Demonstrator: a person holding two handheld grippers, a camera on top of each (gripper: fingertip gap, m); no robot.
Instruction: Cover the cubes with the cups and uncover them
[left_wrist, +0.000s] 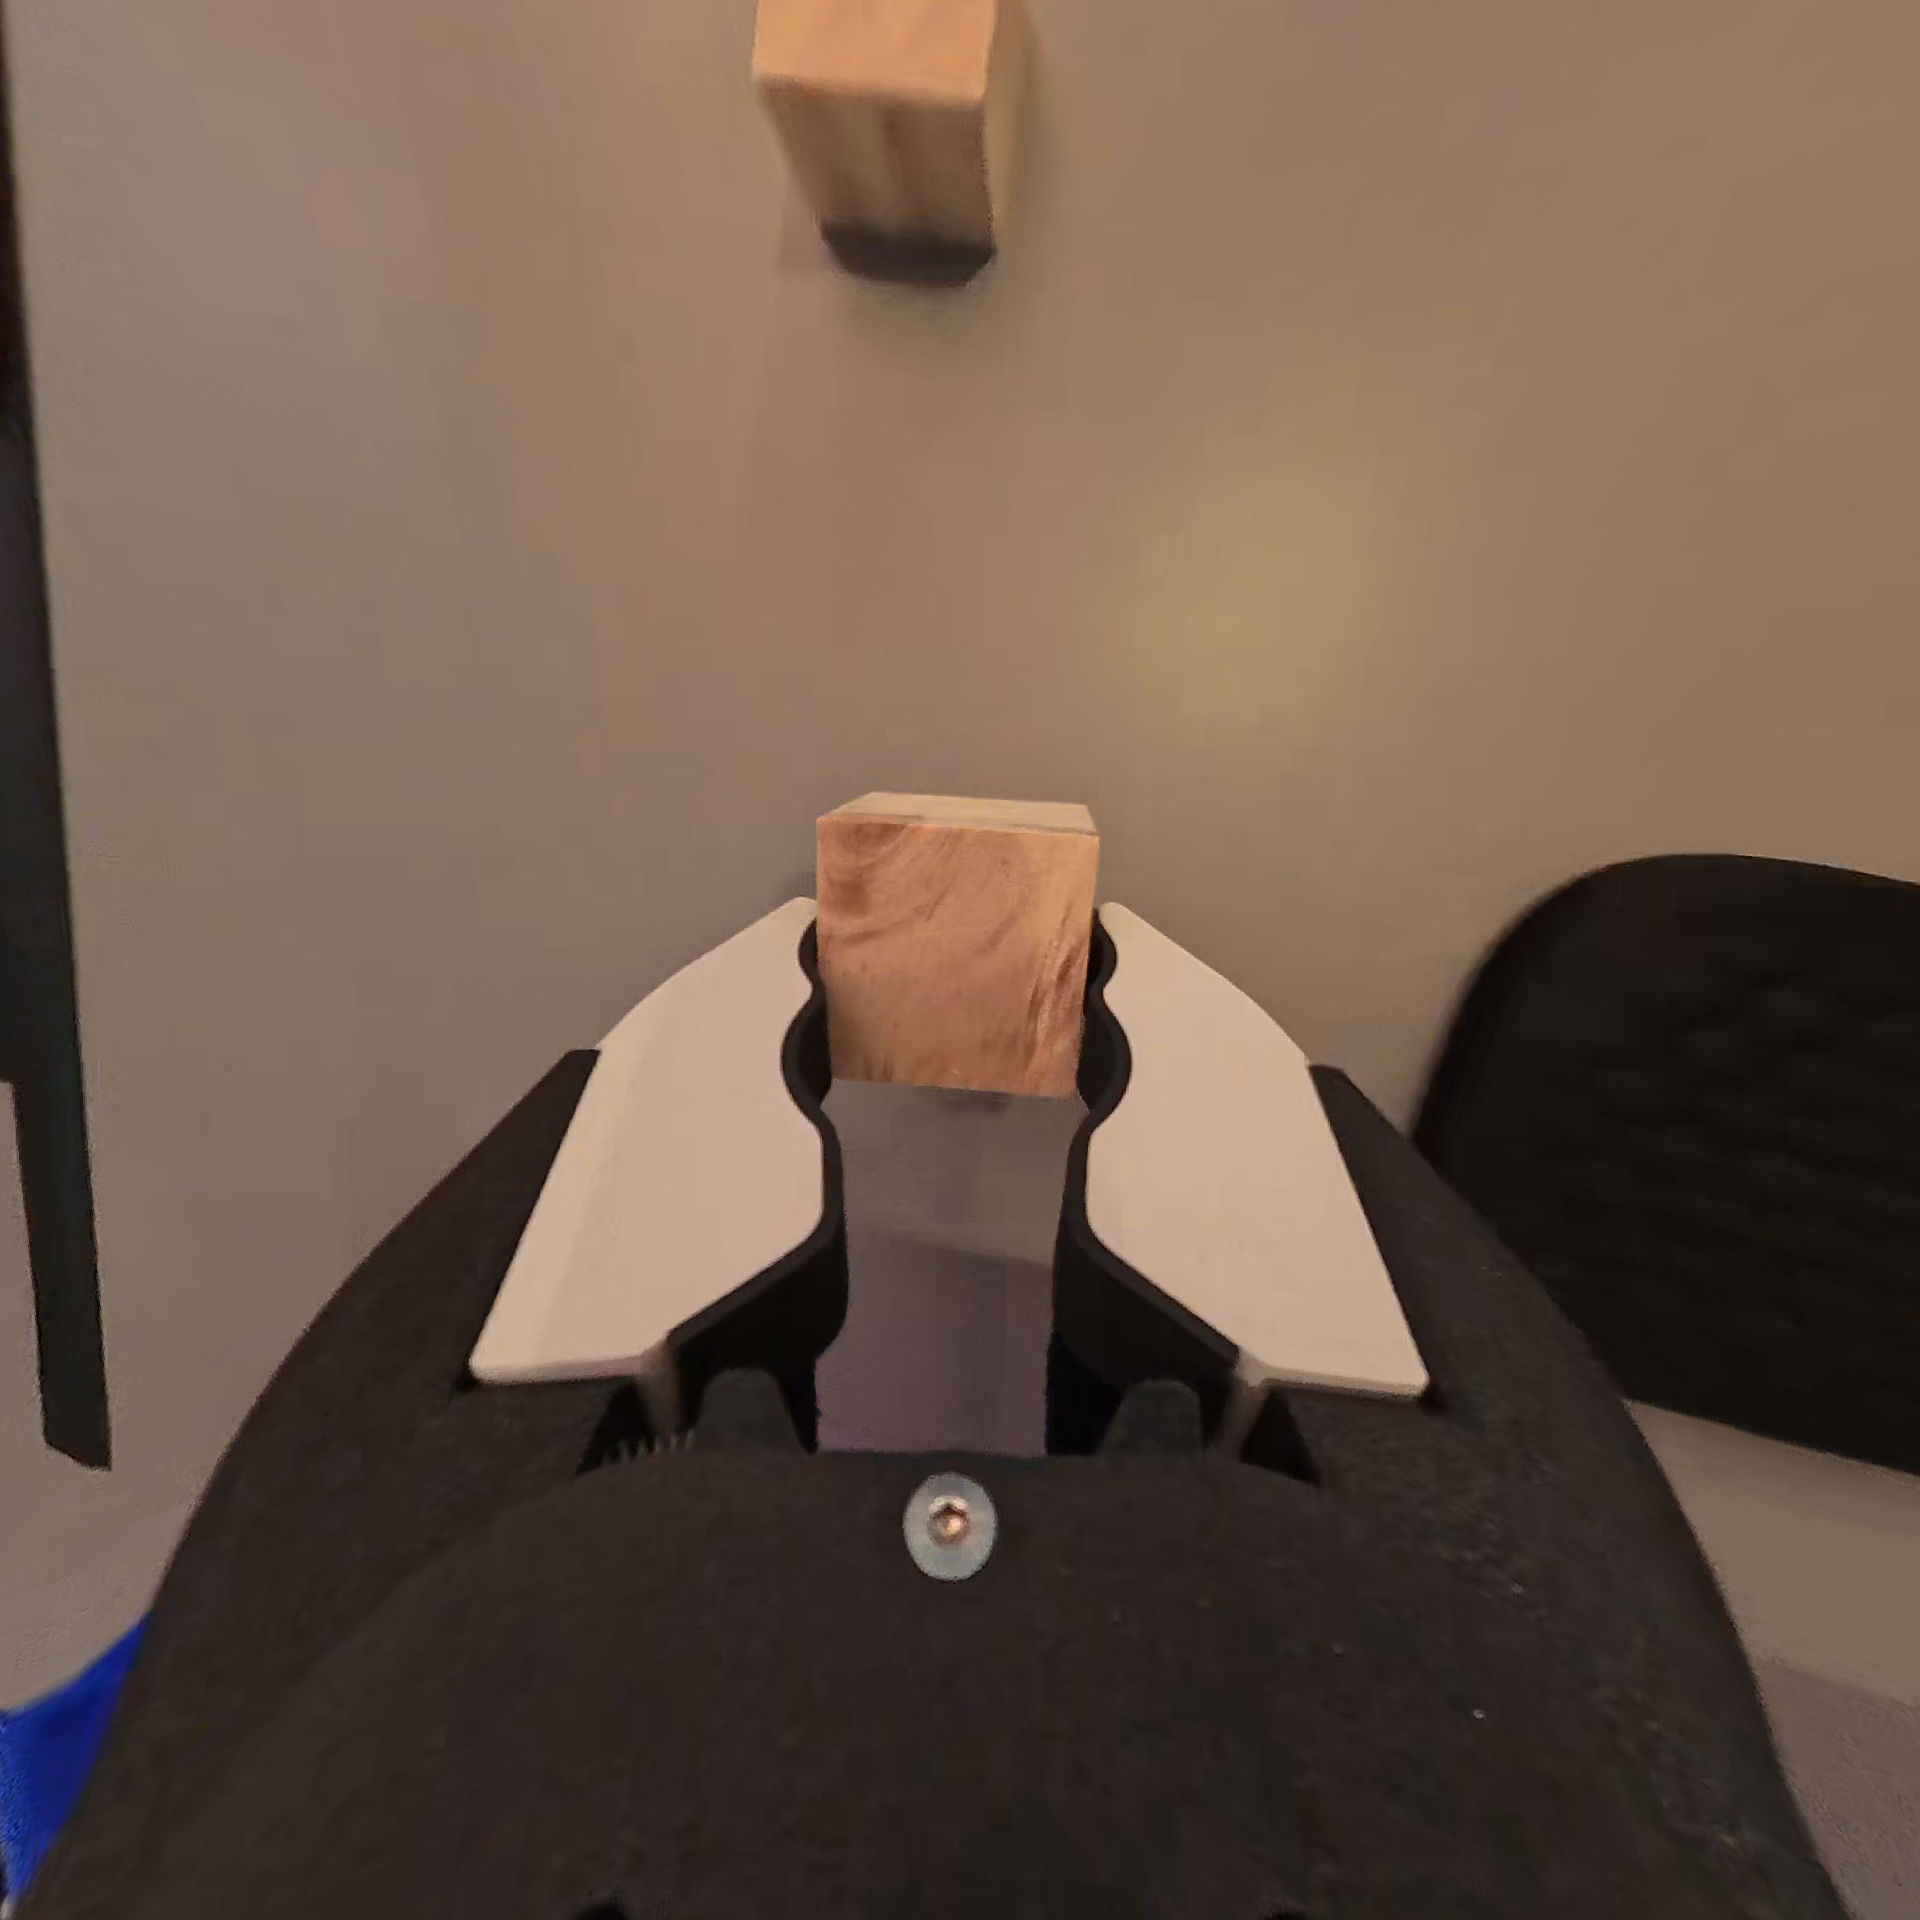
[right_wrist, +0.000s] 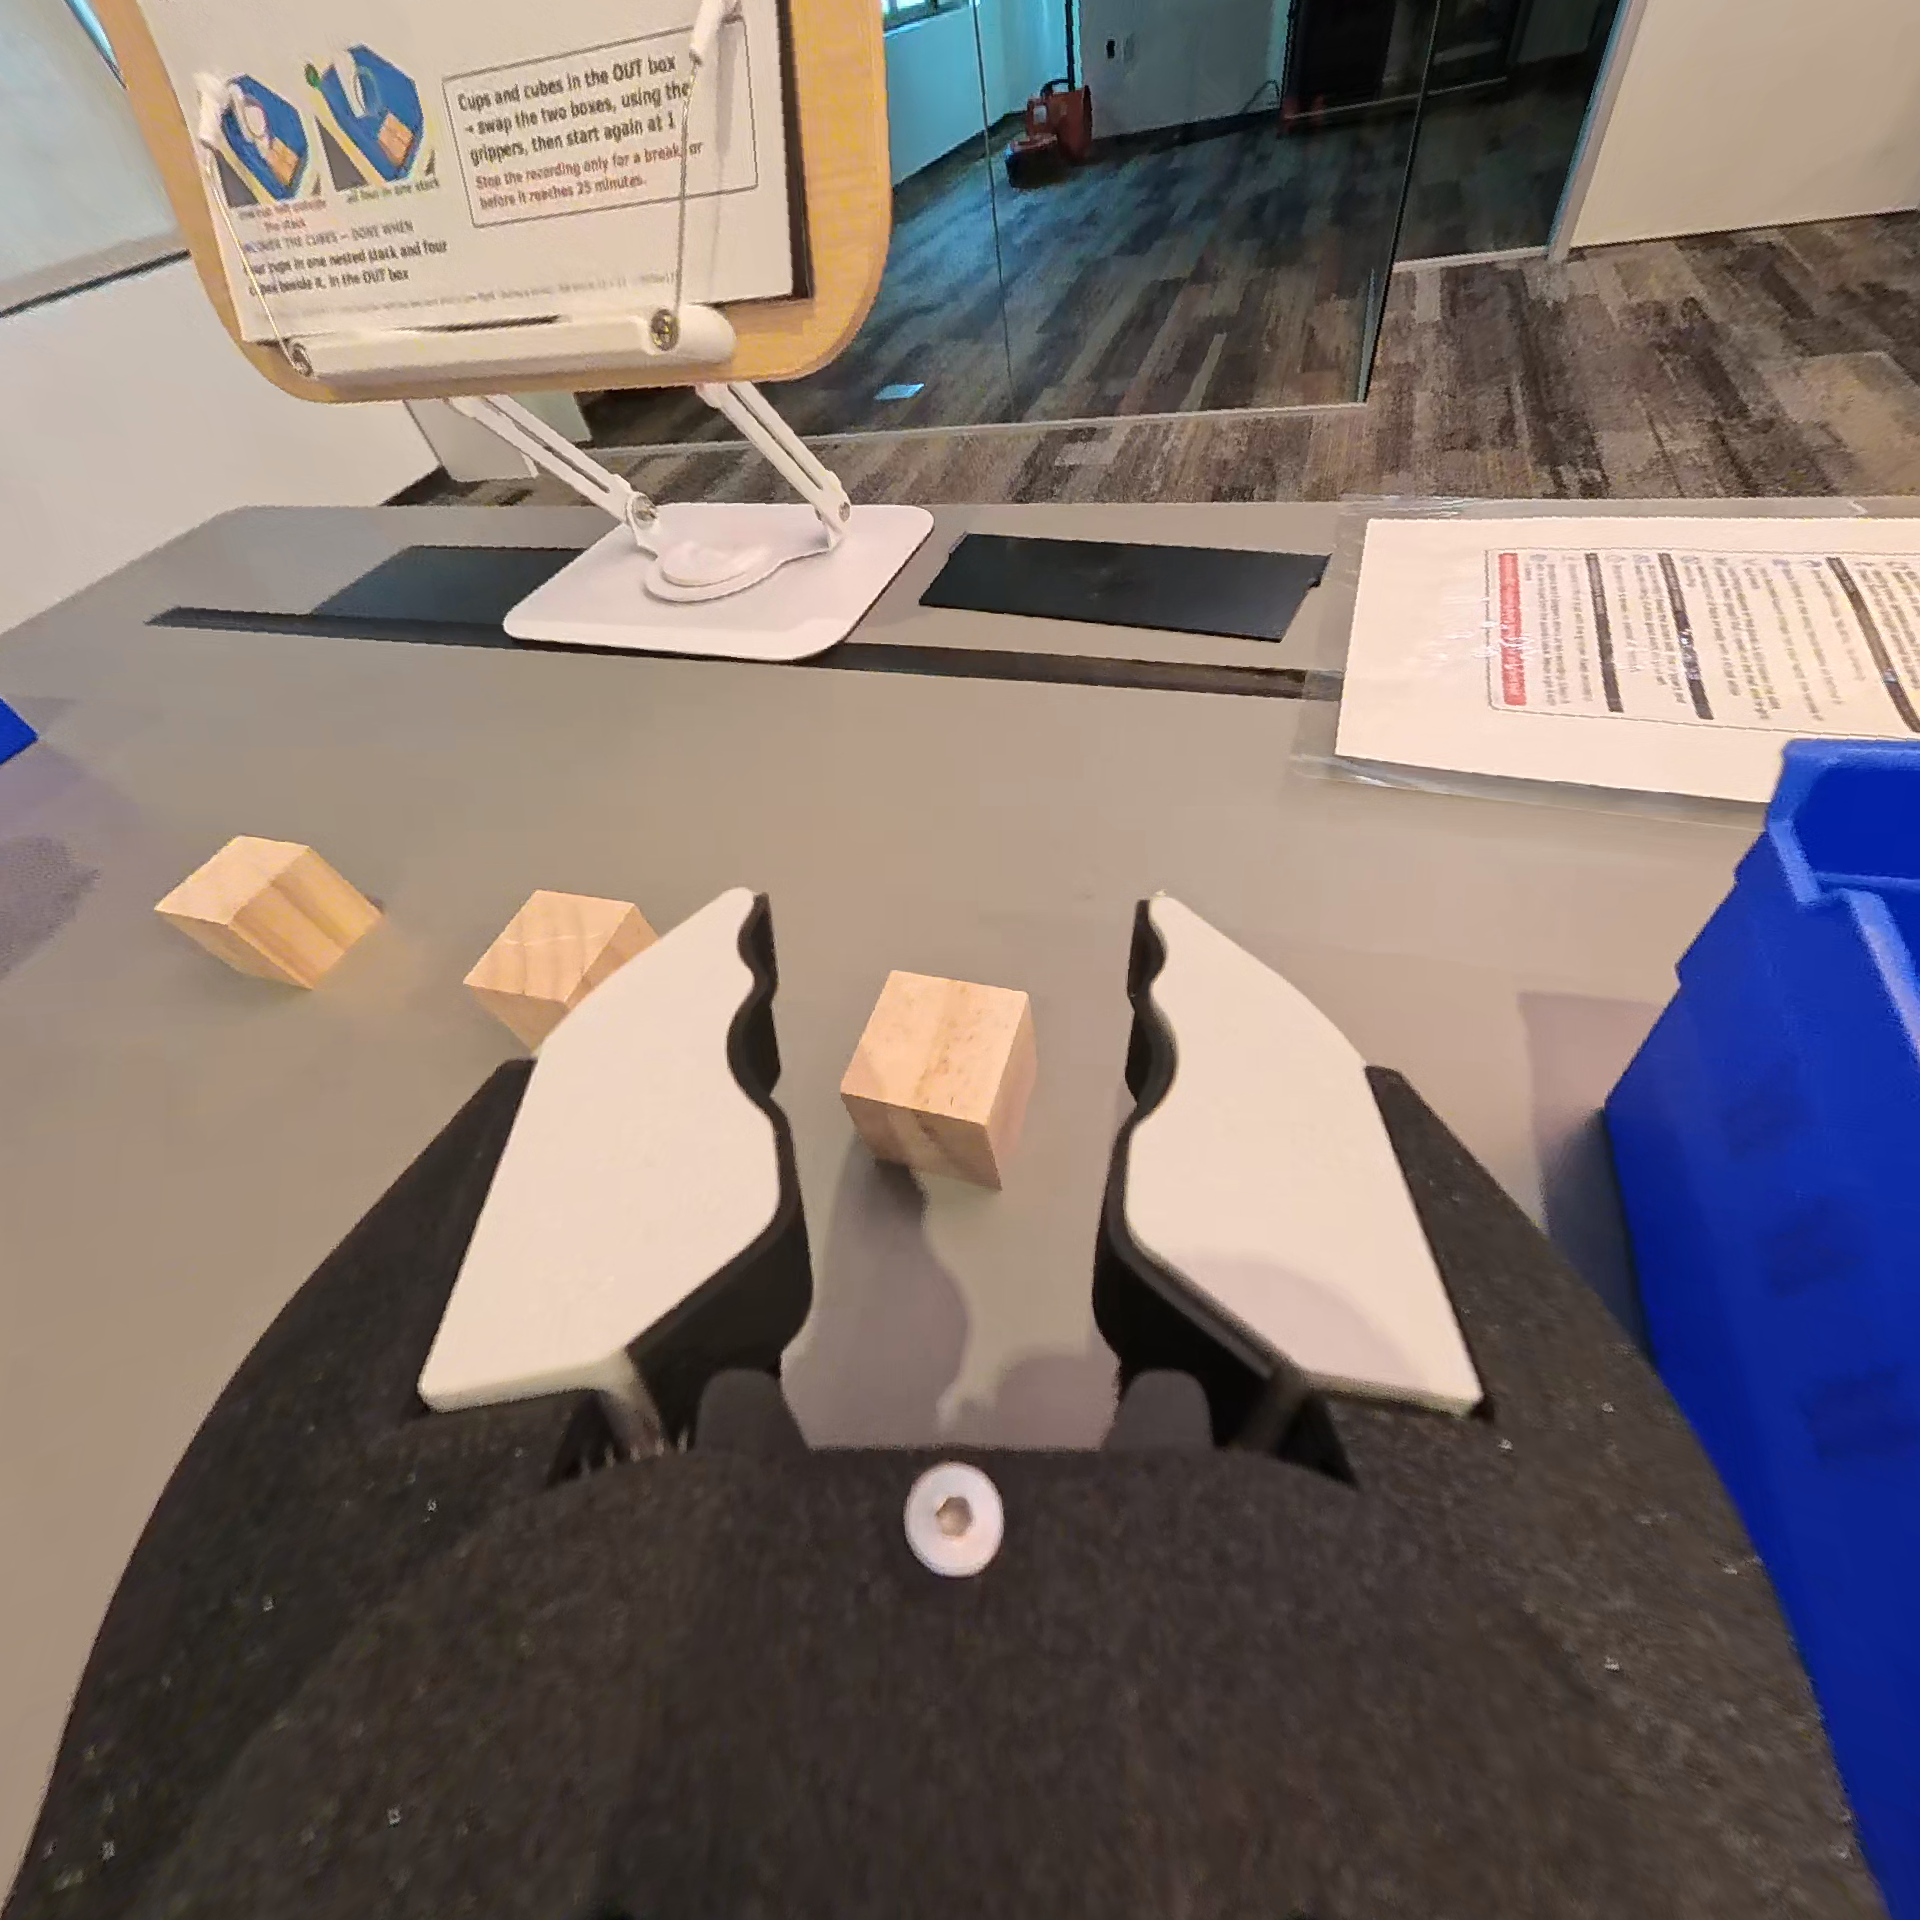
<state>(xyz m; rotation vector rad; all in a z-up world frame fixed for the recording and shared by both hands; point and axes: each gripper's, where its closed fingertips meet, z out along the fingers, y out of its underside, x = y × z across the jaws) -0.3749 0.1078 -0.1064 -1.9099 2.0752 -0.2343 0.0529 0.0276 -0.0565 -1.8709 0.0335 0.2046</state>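
Evidently the task stood at its very beginning, with cubes being laid out and no cup in either view. The left tool (left_wrist: 956, 966) was clenched on a wooden cube (left_wrist: 958, 961), its two fingers pressed to the cube's sides; seen from above, the cube hung over the grey table (left_wrist: 1351, 520) with another cube (left_wrist: 883, 135) lying farther off, blurred. Whether the held cube touched the table could not be told. The right tool (right_wrist: 951, 997) was released, jaws spread wide, and a third cube (right_wrist: 940, 1091) sat on the table between them, touching neither finger. Two more cubes (right_wrist: 268, 925) (right_wrist: 556, 961) rested to its left, and a blue bin (right_wrist: 1787, 1195) stood just beside the right finger. Nothing was covered yet; I judged that fetching the cups, covering and uncovering all remained.
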